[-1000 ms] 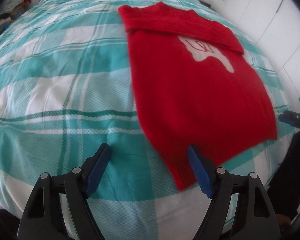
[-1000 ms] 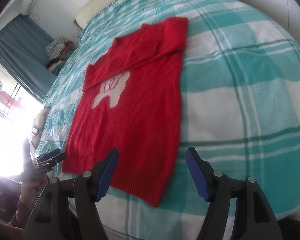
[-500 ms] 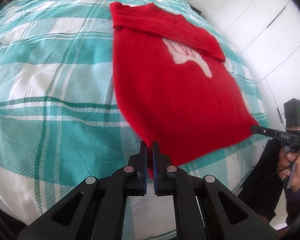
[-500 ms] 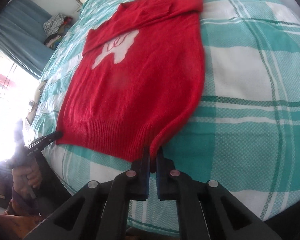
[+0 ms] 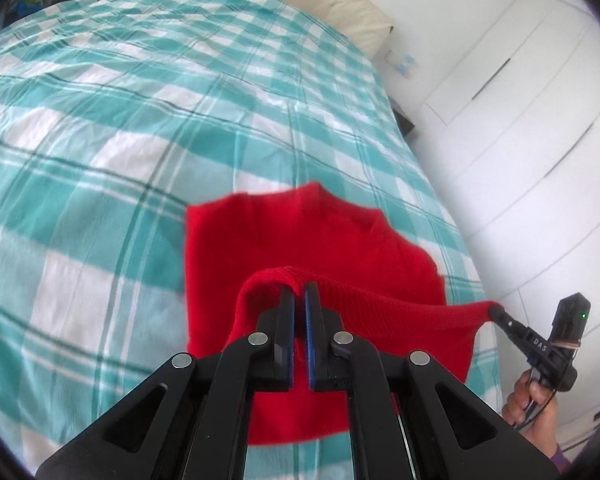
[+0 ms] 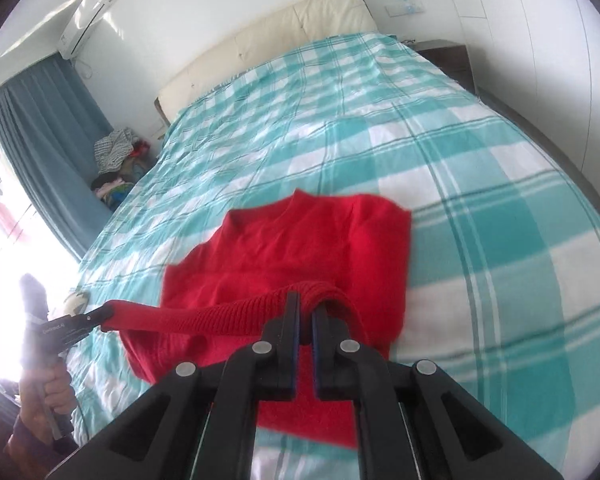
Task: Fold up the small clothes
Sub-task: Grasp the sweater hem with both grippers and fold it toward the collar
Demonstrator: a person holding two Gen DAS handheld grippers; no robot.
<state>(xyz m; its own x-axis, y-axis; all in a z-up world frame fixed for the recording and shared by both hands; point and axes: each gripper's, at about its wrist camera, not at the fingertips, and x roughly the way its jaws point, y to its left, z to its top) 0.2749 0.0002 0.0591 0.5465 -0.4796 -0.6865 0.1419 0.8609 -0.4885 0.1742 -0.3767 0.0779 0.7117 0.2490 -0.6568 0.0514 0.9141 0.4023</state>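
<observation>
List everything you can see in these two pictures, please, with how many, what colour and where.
red knitted sweater: one, red, lying on the bed, its ribbed hem lifted between the two grippers.
teal and white checked bedsheet: one, covering the bed.
cream padded headboard: one, at the far end of the bed.
white wardrobe doors: several, white, on the bed's right.
white air conditioner: one, high on the wall.
blue curtain: one, beside the window.
pile of clothes: one, mixed colours, below the curtain.
left hand-held gripper: one, black, shut on the hem.
right hand-held gripper: one, black, shut on the hem.
</observation>
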